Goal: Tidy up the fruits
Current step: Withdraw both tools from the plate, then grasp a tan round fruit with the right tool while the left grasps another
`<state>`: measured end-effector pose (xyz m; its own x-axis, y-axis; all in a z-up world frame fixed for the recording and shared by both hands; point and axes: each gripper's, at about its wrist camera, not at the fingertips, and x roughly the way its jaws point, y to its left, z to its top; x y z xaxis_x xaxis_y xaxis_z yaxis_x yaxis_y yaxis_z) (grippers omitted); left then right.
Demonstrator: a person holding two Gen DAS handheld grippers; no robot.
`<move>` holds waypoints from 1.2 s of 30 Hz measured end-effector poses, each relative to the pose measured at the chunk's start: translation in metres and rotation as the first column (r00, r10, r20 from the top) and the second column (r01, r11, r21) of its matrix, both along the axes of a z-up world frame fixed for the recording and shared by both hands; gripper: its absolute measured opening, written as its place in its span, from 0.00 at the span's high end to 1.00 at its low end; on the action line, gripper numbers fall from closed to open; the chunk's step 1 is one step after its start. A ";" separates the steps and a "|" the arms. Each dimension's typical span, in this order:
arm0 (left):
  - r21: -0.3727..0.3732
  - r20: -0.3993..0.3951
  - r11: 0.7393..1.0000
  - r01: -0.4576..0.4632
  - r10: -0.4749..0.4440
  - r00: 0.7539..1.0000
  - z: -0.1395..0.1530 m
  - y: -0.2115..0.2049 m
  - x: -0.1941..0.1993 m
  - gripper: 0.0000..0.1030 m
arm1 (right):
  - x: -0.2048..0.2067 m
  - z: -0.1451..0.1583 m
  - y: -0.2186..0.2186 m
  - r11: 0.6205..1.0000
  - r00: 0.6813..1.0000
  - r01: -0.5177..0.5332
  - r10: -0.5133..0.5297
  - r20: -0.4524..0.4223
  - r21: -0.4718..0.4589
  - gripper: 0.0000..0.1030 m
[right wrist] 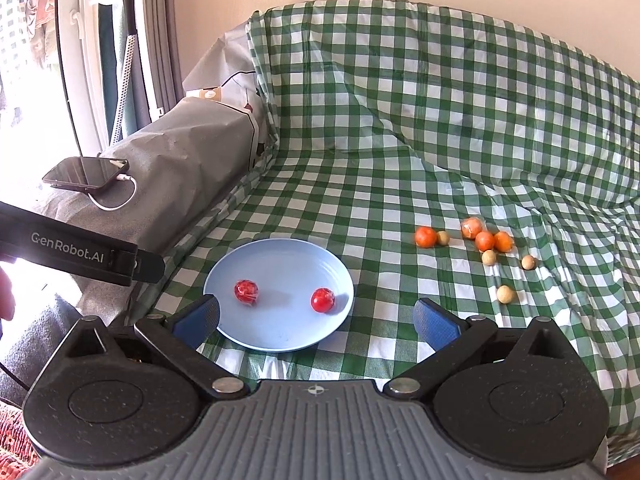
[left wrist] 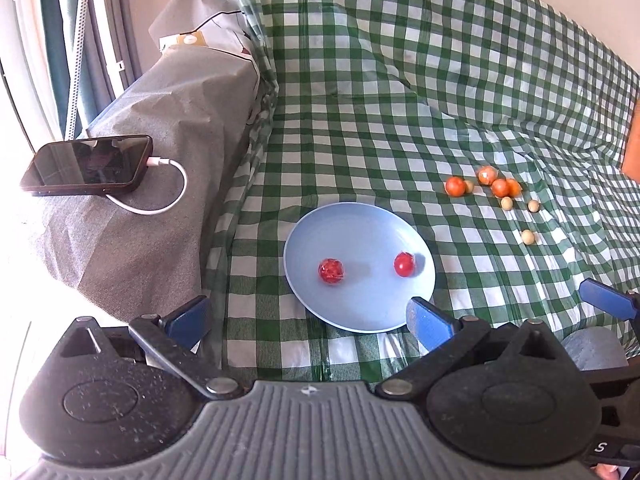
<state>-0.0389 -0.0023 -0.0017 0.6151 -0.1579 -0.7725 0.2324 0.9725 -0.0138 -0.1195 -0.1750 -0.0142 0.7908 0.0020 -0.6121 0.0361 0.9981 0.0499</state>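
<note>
A light blue plate (left wrist: 360,232) (right wrist: 280,268) lies on the green checked cloth and holds two red fruits (left wrist: 331,271) (left wrist: 404,264) (right wrist: 246,292) (right wrist: 322,300). To its right, several orange fruits (left wrist: 501,188) (right wrist: 485,241) and several small beige balls (left wrist: 528,237) (right wrist: 505,294) lie loose on the cloth. My left gripper (left wrist: 310,318) is open and empty over the plate's near rim. My right gripper (right wrist: 316,320) is open and empty too, just in front of the plate. One of its blue fingers (left wrist: 608,304) shows at the right edge of the left wrist view.
A phone (left wrist: 88,166) (right wrist: 86,174) on a white charging cable rests on the grey covered armrest (left wrist: 180,120) at the left. The checked cloth (left wrist: 400,60) rises up the backrest behind. The left gripper's black body (right wrist: 80,254) crosses the right wrist view at the left, near a hand.
</note>
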 end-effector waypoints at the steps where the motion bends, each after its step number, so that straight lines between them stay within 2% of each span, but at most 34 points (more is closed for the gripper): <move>1: 0.006 -0.003 1.000 0.001 -0.001 1.000 -0.001 -0.001 0.001 0.00 | 0.000 0.000 -0.001 1.000 1.000 0.001 -0.001 -0.002 0.002 0.01; 11: 0.074 -0.023 0.997 0.004 -0.002 1.000 -0.005 -0.017 0.019 0.00 | 0.006 -0.006 -0.013 0.998 0.999 0.054 -0.054 0.000 0.042 0.01; 17: 0.102 -0.009 0.994 0.036 -0.035 0.999 -0.003 -0.046 0.040 0.00 | 0.009 -0.011 -0.032 0.991 0.993 0.114 -0.114 -0.003 0.070 0.01; 21: 0.102 -0.019 0.990 0.093 -0.092 0.996 -0.006 -0.079 0.057 0.00 | 0.012 -0.015 -0.063 0.977 0.979 0.204 -0.205 0.007 0.059 0.01; 28: 0.102 -0.055 0.979 0.175 -0.170 0.984 -0.030 -0.156 0.106 0.00 | 0.026 -0.034 -0.142 0.920 0.920 0.392 -0.392 -0.004 0.020 0.01; 32: 0.153 -0.060 0.965 0.215 -0.208 0.976 -0.051 -0.204 0.145 0.00 | 0.050 -0.052 -0.184 0.897 0.897 0.441 -0.441 -0.033 0.005 0.01; 36: 0.170 -0.048 0.945 0.280 -0.276 0.960 -0.071 -0.251 0.183 0.00 | 0.081 -0.076 -0.221 0.887 0.884 0.461 -0.462 -0.068 -0.024 0.01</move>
